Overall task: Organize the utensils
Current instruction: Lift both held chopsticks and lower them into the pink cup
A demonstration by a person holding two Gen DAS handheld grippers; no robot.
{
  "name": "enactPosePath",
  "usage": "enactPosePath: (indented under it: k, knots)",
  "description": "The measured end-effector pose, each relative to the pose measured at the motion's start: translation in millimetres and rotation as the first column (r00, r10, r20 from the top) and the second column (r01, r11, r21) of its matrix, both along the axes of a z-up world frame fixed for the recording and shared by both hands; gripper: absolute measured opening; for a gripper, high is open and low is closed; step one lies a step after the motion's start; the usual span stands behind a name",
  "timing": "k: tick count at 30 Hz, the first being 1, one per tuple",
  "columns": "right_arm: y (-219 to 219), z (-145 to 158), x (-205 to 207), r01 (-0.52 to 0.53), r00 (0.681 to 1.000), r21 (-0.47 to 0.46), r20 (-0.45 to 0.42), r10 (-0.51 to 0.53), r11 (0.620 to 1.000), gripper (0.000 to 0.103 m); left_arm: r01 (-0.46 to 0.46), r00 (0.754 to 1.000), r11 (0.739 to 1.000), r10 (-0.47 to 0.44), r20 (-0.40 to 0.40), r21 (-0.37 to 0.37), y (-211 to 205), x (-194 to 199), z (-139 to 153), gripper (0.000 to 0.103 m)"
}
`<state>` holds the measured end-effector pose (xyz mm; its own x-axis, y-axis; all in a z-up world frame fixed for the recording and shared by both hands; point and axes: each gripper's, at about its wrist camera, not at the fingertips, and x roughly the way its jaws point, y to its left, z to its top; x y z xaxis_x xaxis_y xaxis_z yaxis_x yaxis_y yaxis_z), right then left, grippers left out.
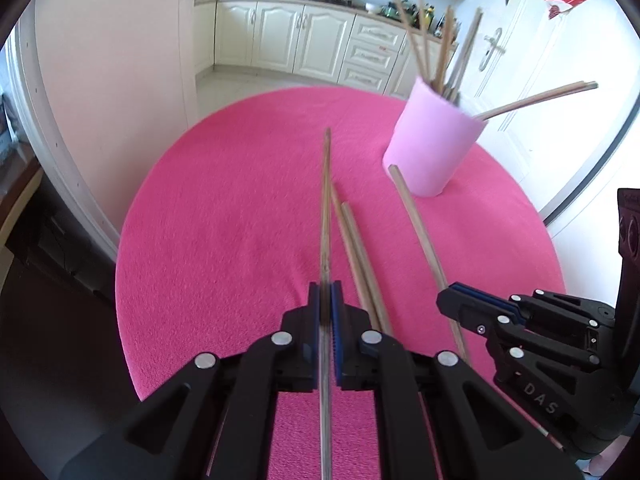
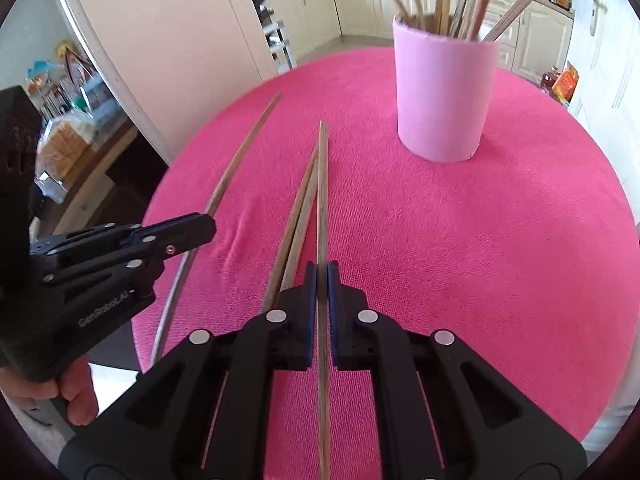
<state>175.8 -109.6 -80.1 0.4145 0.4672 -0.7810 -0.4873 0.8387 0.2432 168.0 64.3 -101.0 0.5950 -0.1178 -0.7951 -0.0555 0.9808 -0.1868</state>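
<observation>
My left gripper (image 1: 326,286) is shut on a wooden chopstick (image 1: 326,208) that points forward over the pink table. My right gripper (image 2: 321,268) is shut on another chopstick (image 2: 322,192), which also shows in the left wrist view (image 1: 420,232). Two loose chopsticks (image 1: 358,248) lie side by side on the cloth between the grippers; they also show in the right wrist view (image 2: 298,216). A pink cup (image 1: 434,142) holding several chopsticks stands at the far right; in the right wrist view the pink cup (image 2: 444,92) is ahead and to the right. The right gripper (image 1: 452,300) shows at the lower right of the left wrist view, and the left gripper (image 2: 208,226) at the left of the right wrist view.
The round table has a pink cloth (image 1: 240,200) with its edge near on the left. Kitchen cabinets (image 1: 304,40) and a white door (image 1: 520,60) stand behind. A pale wall panel (image 2: 168,40) rises to the left of the table.
</observation>
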Motion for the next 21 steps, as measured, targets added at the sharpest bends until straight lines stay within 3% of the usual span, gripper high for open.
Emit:
enactPosePath:
  k: [4,8,15,21]
  knots:
    - [-22.6,19.5,-8.9,0.014,0.998,0.113,0.062,-0.021,0.994,0.006,0.024,0.994,1.0,-0.026,0.11,0.019,-15.5,-7.1,18.8,0.006]
    - [-45.3,36.3,-20.4,0.017,0.989,0.219,0.14,-0.049,0.976,0.006,0.047,0.97,0.998,-0.055,0.236,0.04,-32.1,-15.2,37.7,0.006]
    - [-93.4,69.4,-26.5,0.037,0.958,0.373,0.251,-0.139,0.927,0.006,0.071,0.893,0.997,-0.06,0.447,-0.006,-47.7,-24.6,66.4,0.006]
    - [-117.9,89.3,-21.1,0.066,0.906,0.443,0.349,-0.24,0.894,0.006,0.073,0.812,0.996,-0.024,0.584,-0.06,-55.2,-16.1,82.8,0.006]
